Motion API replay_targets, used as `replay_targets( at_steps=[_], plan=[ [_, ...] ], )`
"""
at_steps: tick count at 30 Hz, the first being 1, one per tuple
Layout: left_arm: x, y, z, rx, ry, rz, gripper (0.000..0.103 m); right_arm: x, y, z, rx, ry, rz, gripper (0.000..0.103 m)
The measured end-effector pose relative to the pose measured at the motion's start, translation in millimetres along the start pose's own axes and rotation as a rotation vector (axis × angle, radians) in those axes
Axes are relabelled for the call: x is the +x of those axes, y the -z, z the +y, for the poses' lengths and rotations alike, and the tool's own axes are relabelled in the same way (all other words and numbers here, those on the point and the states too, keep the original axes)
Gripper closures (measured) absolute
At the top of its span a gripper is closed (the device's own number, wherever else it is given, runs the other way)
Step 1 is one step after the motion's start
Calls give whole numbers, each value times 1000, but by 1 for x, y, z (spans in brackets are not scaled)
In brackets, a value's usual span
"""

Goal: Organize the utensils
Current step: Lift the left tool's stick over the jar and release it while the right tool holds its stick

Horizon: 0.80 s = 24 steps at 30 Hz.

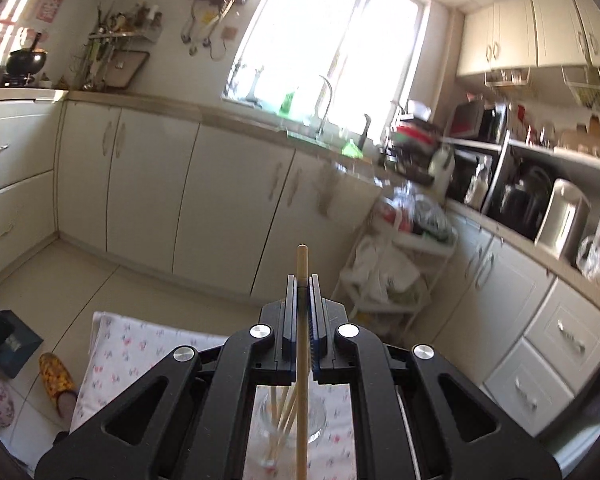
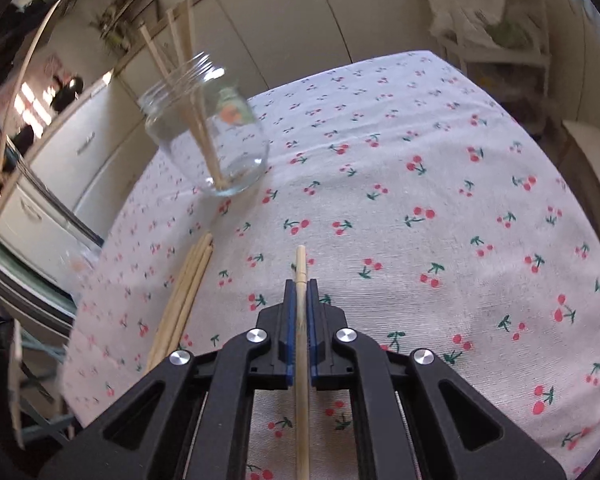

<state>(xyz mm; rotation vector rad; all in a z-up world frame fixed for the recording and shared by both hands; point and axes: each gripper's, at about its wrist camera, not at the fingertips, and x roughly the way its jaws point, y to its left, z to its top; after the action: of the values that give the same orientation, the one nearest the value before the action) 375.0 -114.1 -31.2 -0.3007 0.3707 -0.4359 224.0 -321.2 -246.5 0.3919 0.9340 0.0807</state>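
Observation:
My left gripper [image 1: 302, 280] is shut on a wooden chopstick [image 1: 301, 360] that stands upright above a clear glass jar [image 1: 288, 420] holding a few chopsticks. My right gripper [image 2: 300, 284] is shut on another wooden chopstick [image 2: 301, 360], held low over the cherry-print tablecloth [image 2: 420, 200]. In the right wrist view the glass jar [image 2: 208, 128] stands at the far left of the table with several chopsticks in it. A few loose chopsticks [image 2: 184, 300] lie on the cloth to the left of my right gripper.
Kitchen cabinets [image 1: 220, 192] and a counter run along the far wall under a window. A white trolley [image 1: 396, 272] with bags stands past the table. A yellow slipper [image 1: 58, 376] and a dark box [image 1: 8, 340] are on the floor at left.

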Motion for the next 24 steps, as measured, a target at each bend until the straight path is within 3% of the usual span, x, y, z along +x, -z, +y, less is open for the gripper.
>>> replay_targets(
  at_steps=[5, 16, 24],
  plan=[
    [22, -10, -2, -21, -20, -50, 98, -1, 1, 4, -4, 0, -9, 97],
    [71, 6, -1, -48, -127, -151, 98, -1, 2, -1, 8, -19, -11, 97],
    [90, 11, -3, -35, -141, -193, 98, -1, 2, -2, 12, -23, -11, 97]
  ],
)
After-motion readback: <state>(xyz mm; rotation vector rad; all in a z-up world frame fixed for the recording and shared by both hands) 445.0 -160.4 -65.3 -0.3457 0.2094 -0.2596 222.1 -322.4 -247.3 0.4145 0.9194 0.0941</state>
